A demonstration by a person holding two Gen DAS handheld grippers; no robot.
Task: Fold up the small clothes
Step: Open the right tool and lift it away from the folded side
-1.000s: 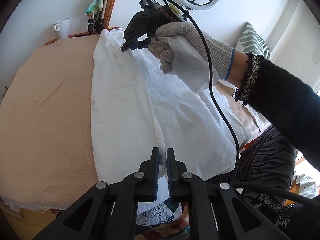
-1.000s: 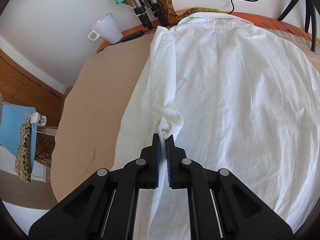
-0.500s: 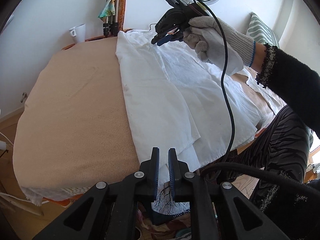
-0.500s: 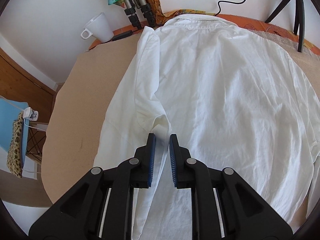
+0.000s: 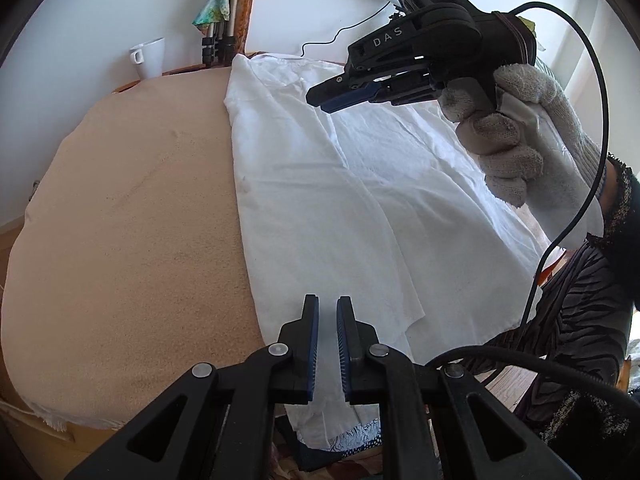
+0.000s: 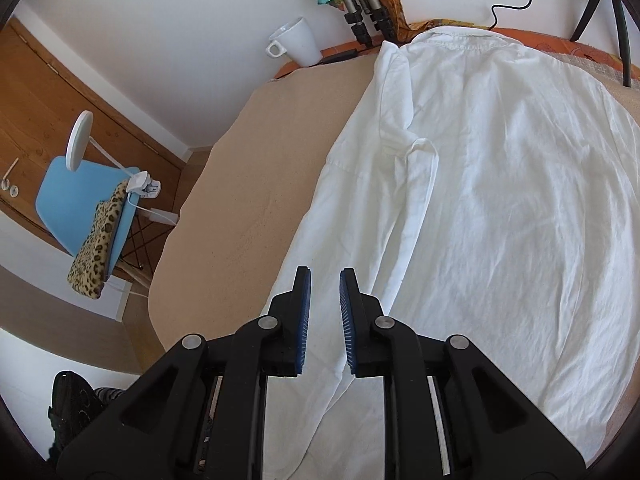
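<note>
On the table (image 6: 240,184): white shirt (image 6: 500,200) lies flat, left side folded in.
Left claw (image 5: 327,344): slightly parted, empty.
Right claw (image 6: 323,320): slightly parted, empty, above the shirt.
Risk: loose sleeve (image 6: 416,200) may slip and undo the fold.

Bright daylight floods both views, strongest at the right; soft shadows crease the white shirt (image 6: 500,200); sharp focus, heavy fisheye bending, dark vignetted corners.

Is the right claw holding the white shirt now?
No, the right claw is empty, its pads clear of the white shirt.
</note>
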